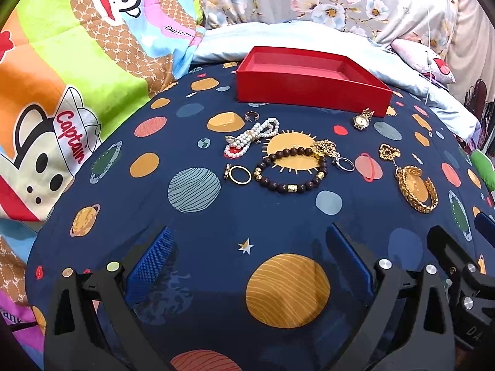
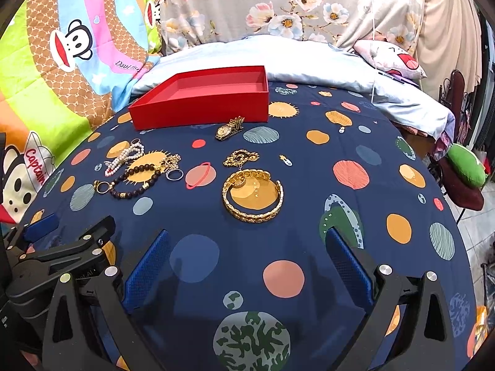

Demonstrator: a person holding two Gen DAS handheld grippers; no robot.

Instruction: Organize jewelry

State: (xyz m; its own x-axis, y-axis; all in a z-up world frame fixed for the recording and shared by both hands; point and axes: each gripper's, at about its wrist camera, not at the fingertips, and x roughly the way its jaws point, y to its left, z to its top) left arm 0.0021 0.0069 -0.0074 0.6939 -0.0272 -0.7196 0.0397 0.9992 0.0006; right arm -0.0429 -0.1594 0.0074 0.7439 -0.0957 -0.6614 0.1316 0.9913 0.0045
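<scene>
An empty red box (image 1: 309,88) (image 2: 201,105) stands at the far side of a navy planet-print sheet. Jewelry lies in front of it: a pearl necklace (image 1: 253,136) (image 2: 125,157), a dark bead bracelet (image 1: 290,170) (image 2: 136,179), a gold ring (image 1: 240,174) (image 2: 101,187), a silver ring (image 1: 345,164) (image 2: 174,174), a gold watch (image 1: 362,119) (image 2: 229,128), a gold chain (image 1: 389,152) (image 2: 239,158) and a gold chain bracelet (image 1: 417,190) (image 2: 253,196). My left gripper (image 1: 250,247) and my right gripper (image 2: 246,247) are open and empty, hovering near the sheet's front.
A cartoon monkey quilt (image 1: 62,77) (image 2: 46,71) lies at the left. A pale blue pillow (image 1: 309,37) (image 2: 278,52) and floral bedding (image 2: 294,6) lie behind the box. A green cushion (image 2: 465,167) sits past the bed's right edge.
</scene>
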